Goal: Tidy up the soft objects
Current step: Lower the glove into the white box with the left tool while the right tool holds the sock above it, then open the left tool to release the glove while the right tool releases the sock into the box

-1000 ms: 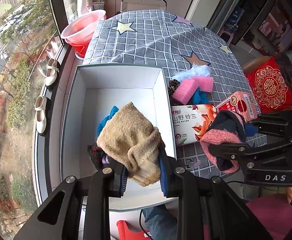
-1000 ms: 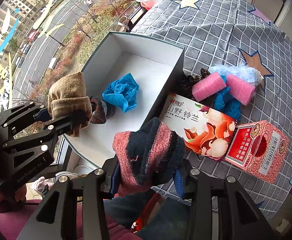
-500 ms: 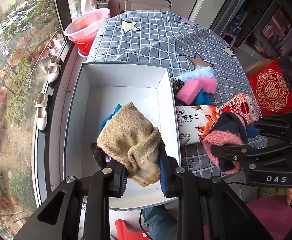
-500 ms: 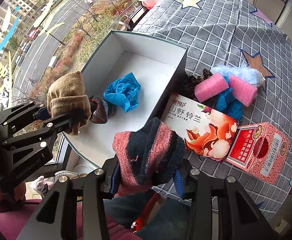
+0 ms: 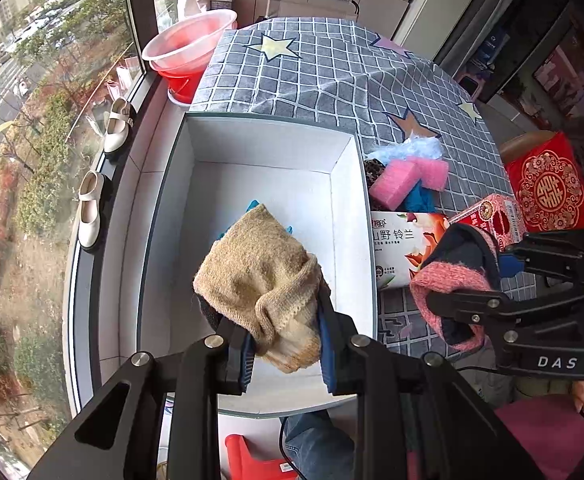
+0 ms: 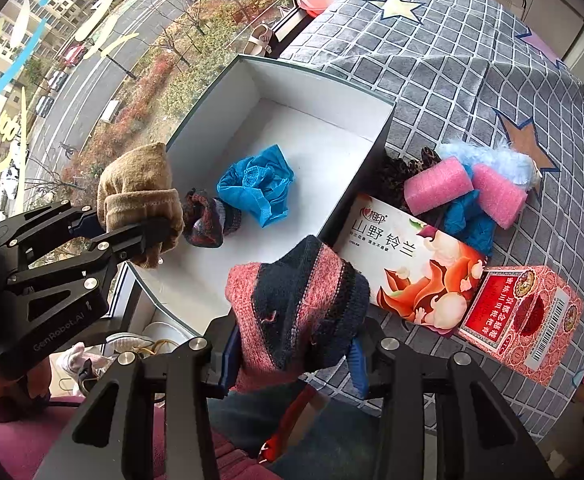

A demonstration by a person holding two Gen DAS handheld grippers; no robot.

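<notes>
While L gripper (image 5: pixel 285 344) clamps tan knit sock (image 5: pixel 257 280) over white cardboard box (image 5: pixel 259 132), R gripper (image 6: pixel 292 356), clamping pink-navy striped sock (image 6: pixel 296 304), sits outside near-right wall; box lies fwd-left.

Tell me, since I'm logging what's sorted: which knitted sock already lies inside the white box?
The small dark red-striped sock, lying loose beside the blue cloth. The tan sock and pink-navy sock are each clamped in a gripper.

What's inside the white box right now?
The white box holds a crumpled blue cloth and a dark striped sock. The tan sock, gripped by the left gripper, covers its near-left corner.
</notes>
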